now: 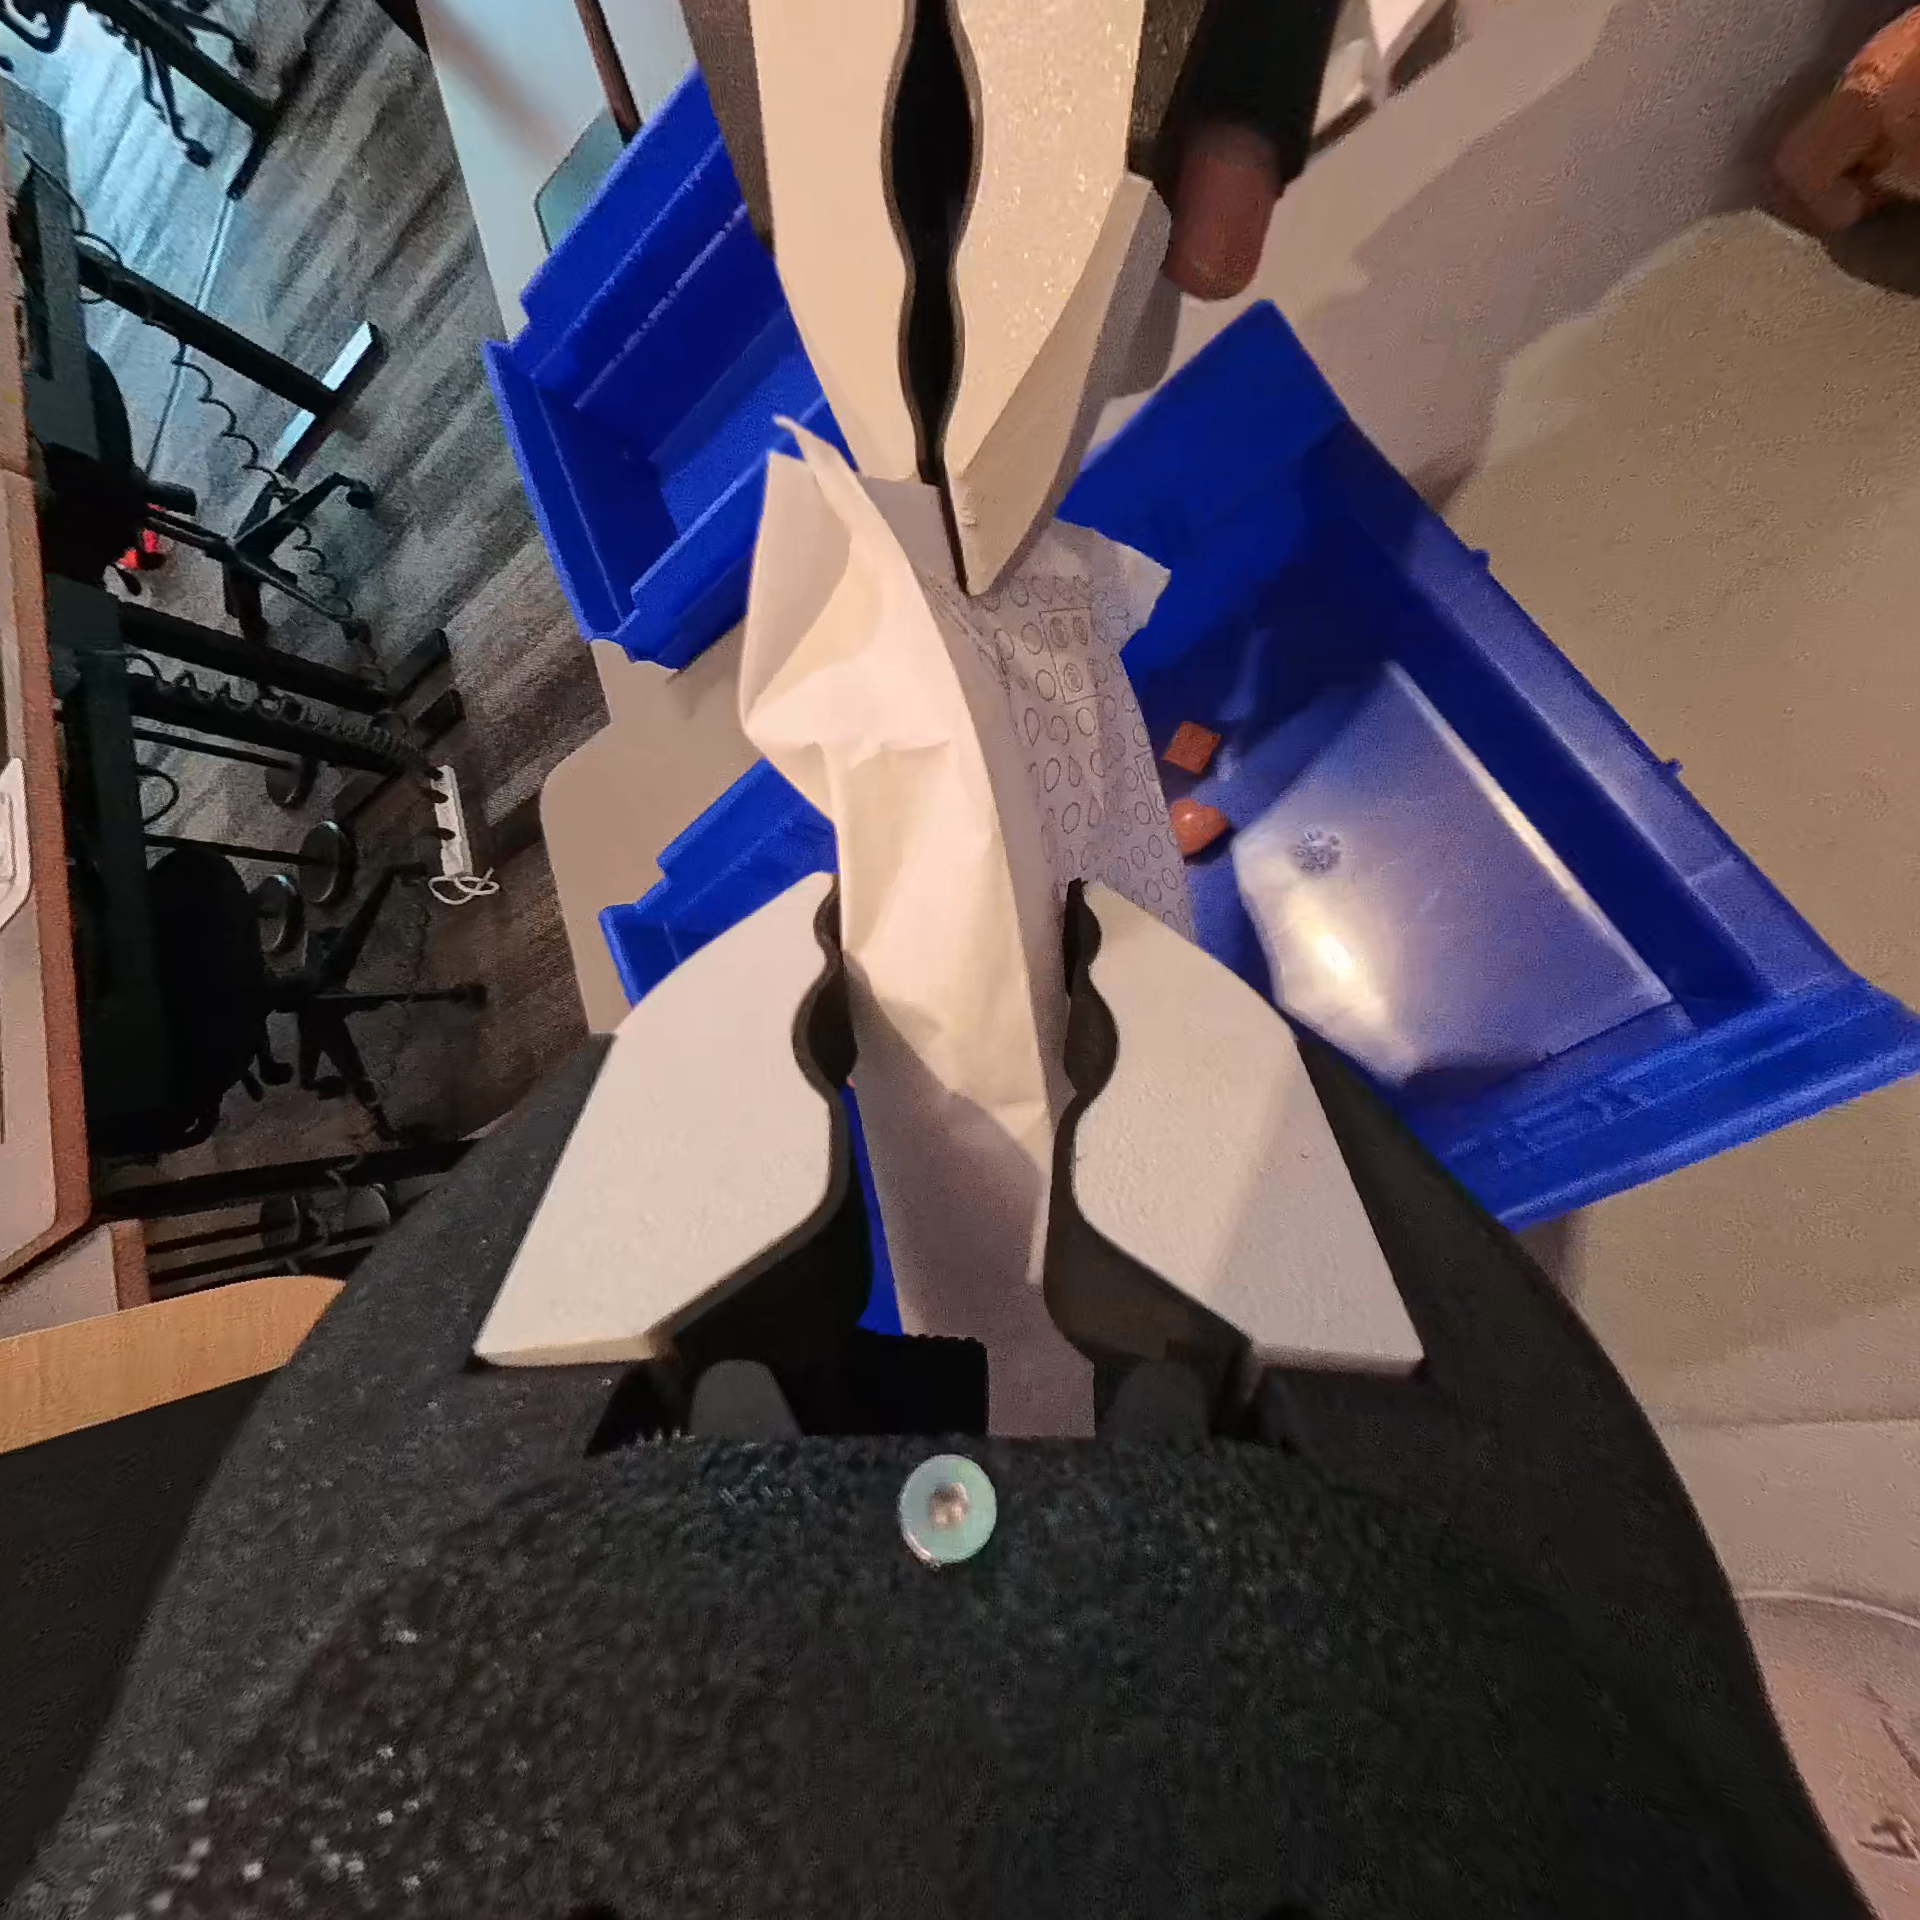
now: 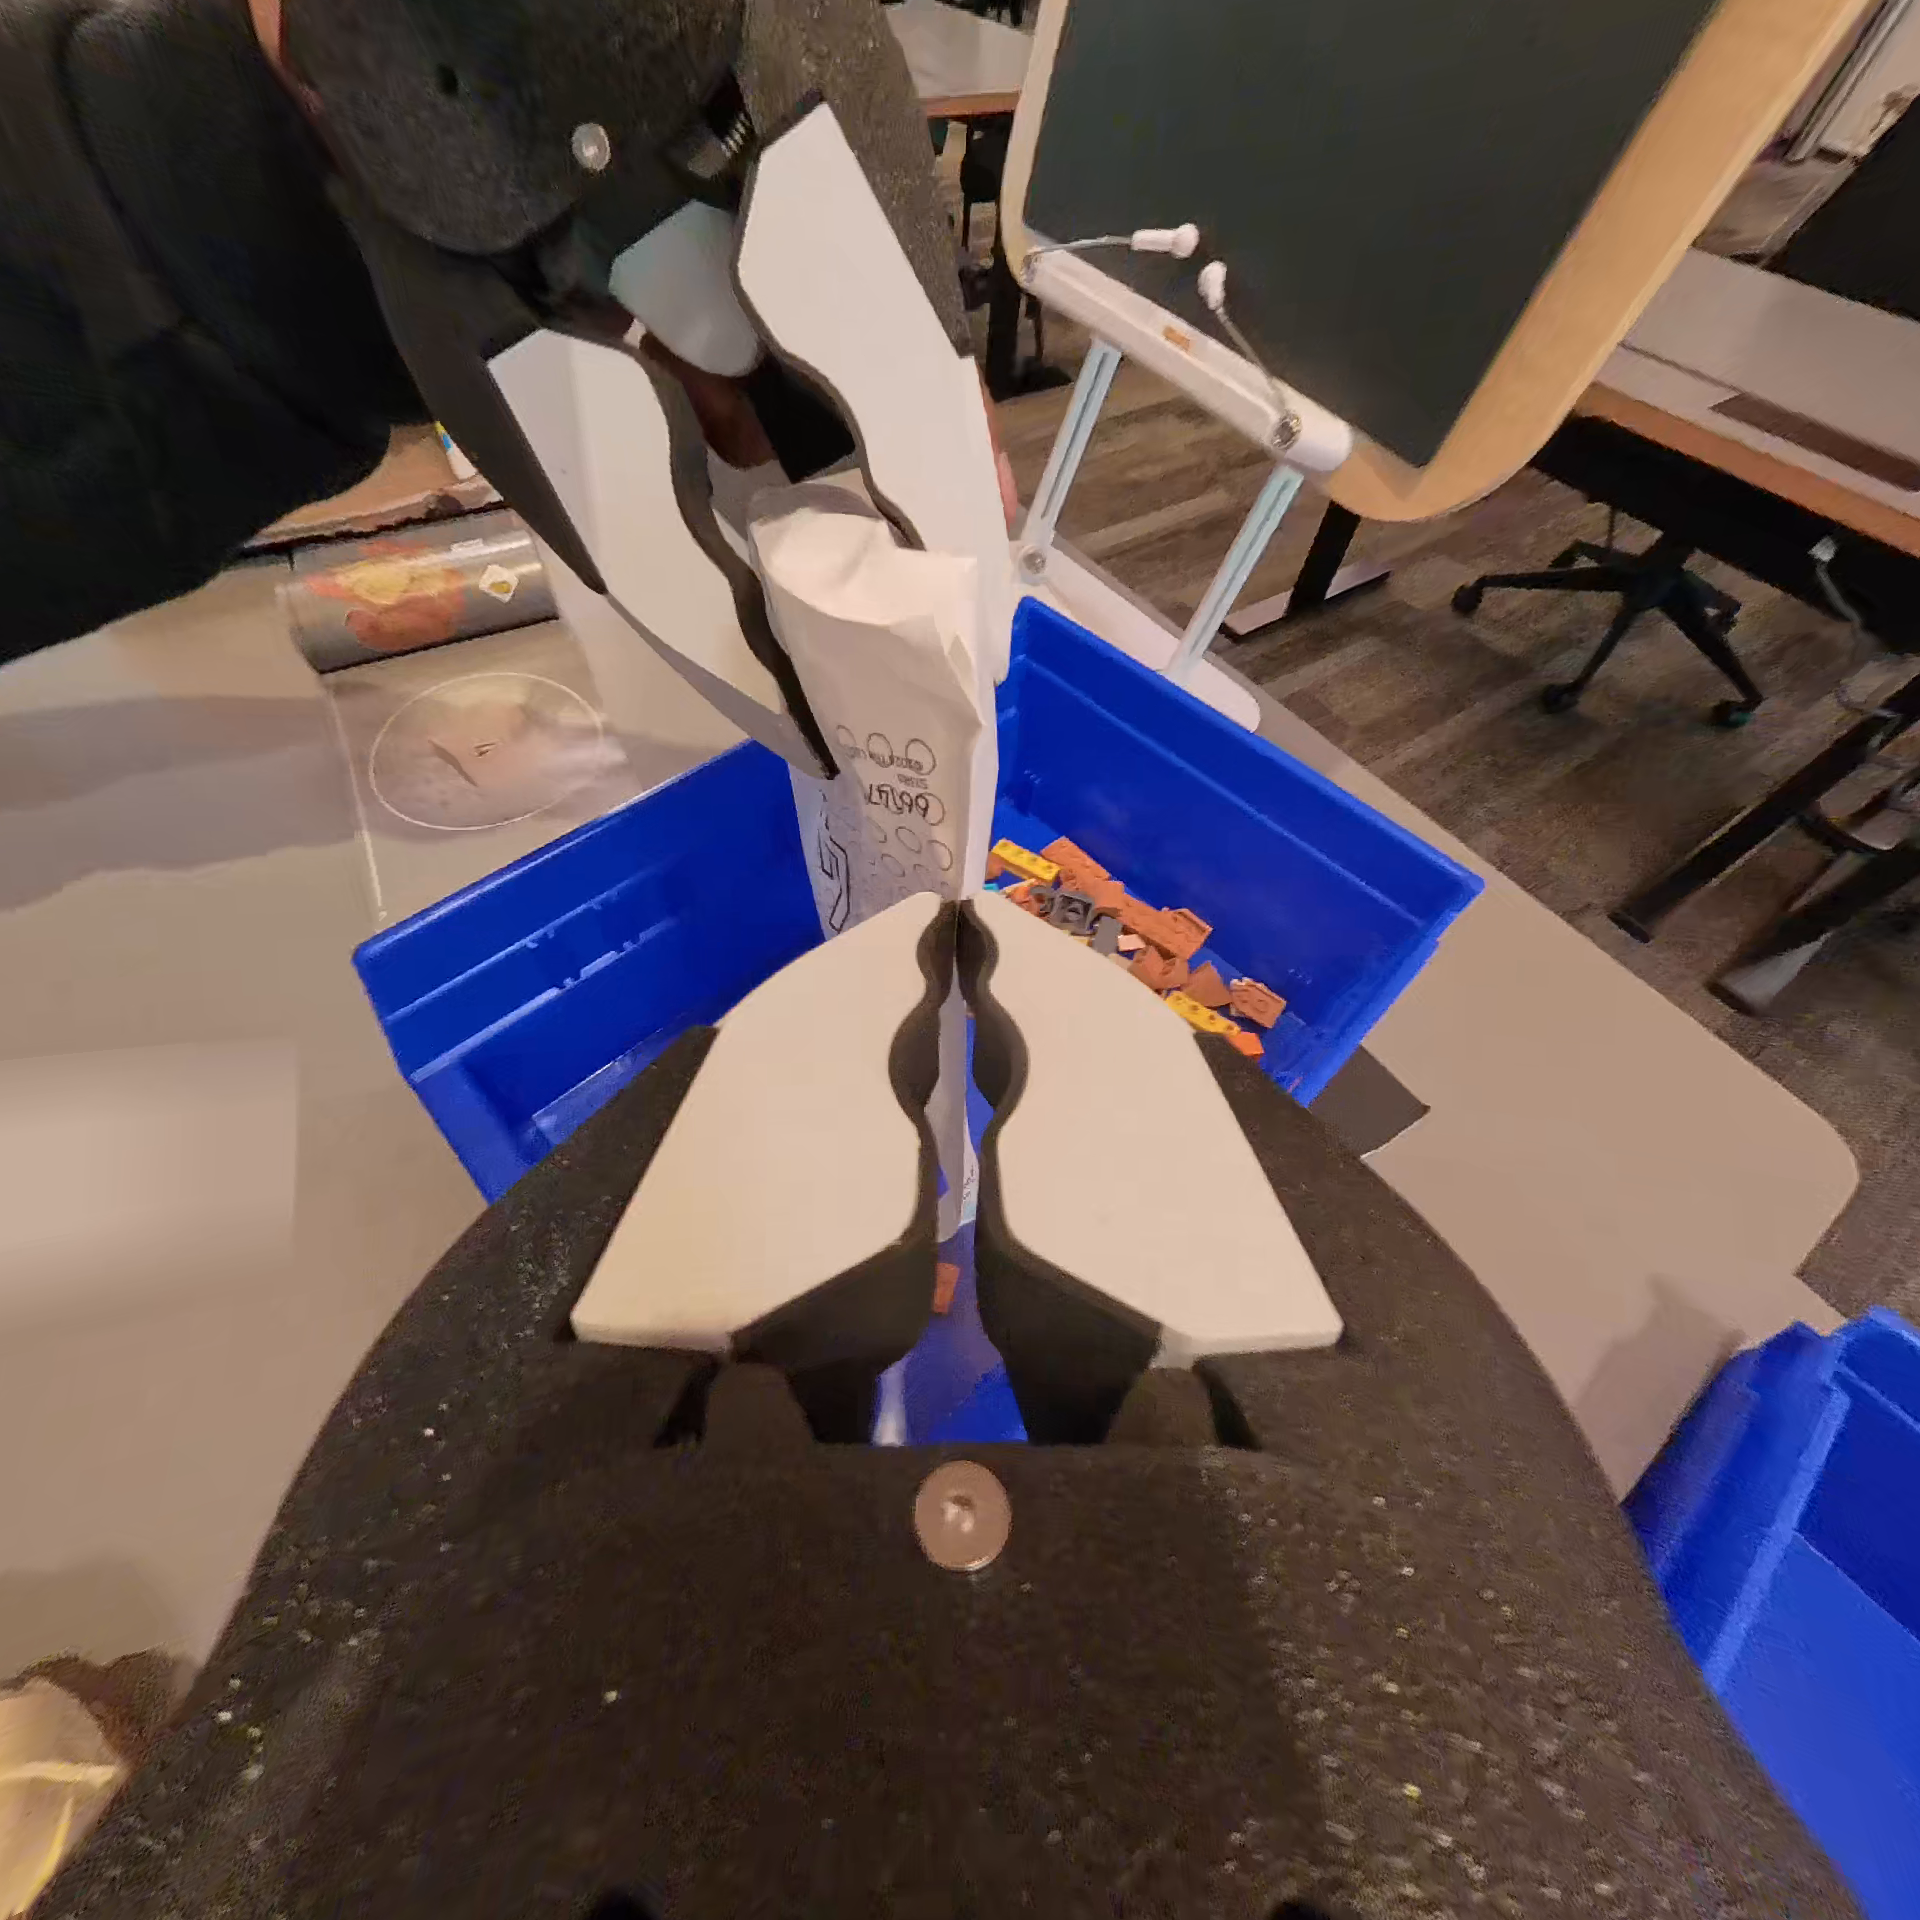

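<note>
A white paper bag (image 1: 894, 779) with printed circles is held up between both grippers over a blue bin (image 1: 1662, 1101). My left gripper (image 1: 951, 894) is shut on the bag, which fills the space between its pads. My right gripper (image 1: 951, 561) comes in from above and pinches the bag's far edge. In the right wrist view my right gripper (image 2: 958, 909) is shut on a thin edge of the bag (image 2: 883, 665), and the left gripper (image 2: 904, 717) clamps its folded end above. Orange, yellow and grey toy bricks (image 2: 1143, 925) lie in the bin (image 2: 1195, 790) below.
Two more blue bins (image 1: 623, 436) (image 1: 717, 862) stand beside the first on the grey table, and another (image 2: 1818, 1507) at the right. A clear round disc (image 2: 488, 748) and a printed roll (image 2: 416, 597) lie on the table. A dark divider panel (image 2: 1351, 208) stands behind. Some 5 cm of space lies between my two pairs of fingers.
</note>
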The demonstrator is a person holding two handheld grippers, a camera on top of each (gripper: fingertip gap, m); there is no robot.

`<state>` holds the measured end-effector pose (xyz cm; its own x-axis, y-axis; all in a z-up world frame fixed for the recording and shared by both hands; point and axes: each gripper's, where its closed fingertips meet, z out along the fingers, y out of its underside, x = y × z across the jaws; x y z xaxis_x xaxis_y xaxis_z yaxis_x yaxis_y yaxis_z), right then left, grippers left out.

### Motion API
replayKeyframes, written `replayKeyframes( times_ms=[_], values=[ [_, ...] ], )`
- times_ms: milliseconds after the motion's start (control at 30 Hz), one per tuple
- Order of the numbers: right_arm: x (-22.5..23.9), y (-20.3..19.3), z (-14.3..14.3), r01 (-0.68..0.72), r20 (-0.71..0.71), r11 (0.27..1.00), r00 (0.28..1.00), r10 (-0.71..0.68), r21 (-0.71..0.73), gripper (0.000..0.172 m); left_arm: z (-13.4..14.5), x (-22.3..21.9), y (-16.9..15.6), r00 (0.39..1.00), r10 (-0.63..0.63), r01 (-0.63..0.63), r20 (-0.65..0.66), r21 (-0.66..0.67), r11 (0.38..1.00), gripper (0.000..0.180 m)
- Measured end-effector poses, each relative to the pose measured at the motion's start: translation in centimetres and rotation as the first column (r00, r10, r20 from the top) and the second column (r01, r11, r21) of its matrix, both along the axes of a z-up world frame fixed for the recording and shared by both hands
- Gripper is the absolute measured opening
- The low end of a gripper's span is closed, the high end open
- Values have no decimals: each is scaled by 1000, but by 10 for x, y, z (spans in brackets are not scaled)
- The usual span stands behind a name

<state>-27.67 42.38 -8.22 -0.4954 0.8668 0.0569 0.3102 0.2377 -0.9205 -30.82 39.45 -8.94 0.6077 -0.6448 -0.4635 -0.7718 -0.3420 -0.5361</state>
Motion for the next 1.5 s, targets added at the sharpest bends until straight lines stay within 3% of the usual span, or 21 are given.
replayKeyframes(
  times_ms=[100,167,267,367,500,600,933,1033,1267,1500],
  values=[
    [-3,13,5,33,-43,999,998,-34,-21,0,16,-13,9,992,112,-119,59,128,985,46],
    [-3,21,7,33,-65,997,997,-38,-75,0,40,-24,8,964,197,-241,178,275,931,53],
    [0,28,10,-11,-103,980,995,-9,-200,0,72,-37,-18,876,211,-408,433,435,803,57],
    [2,25,12,-93,-134,947,990,54,-308,0,70,-58,-47,754,178,-540,633,443,716,56],
    [-6,25,2,-87,-116,936,992,50,-342,0,33,-84,-54,636,221,-624,739,324,711,55],
    [-9,24,-1,-99,-118,922,991,59,-373,0,16,-98,-51,624,281,-645,729,278,711,57],
    [7,27,11,-235,-183,822,970,162,-518,0,-16,-76,-47,580,130,-483,804,211,850,49],
    [8,28,13,-241,-193,811,968,161,-533,0,-18,-58,-46,585,57,-400,809,226,888,33],
    [7,36,21,-243,-233,755,965,123,-609,0,-10,-43,-40,532,-14,-372,847,248,895,12],
    [5,41,16,-210,-204,758,973,104,-617,1,1,-43,-42,507,-58,-390,860,288,875,9]
  ],
)
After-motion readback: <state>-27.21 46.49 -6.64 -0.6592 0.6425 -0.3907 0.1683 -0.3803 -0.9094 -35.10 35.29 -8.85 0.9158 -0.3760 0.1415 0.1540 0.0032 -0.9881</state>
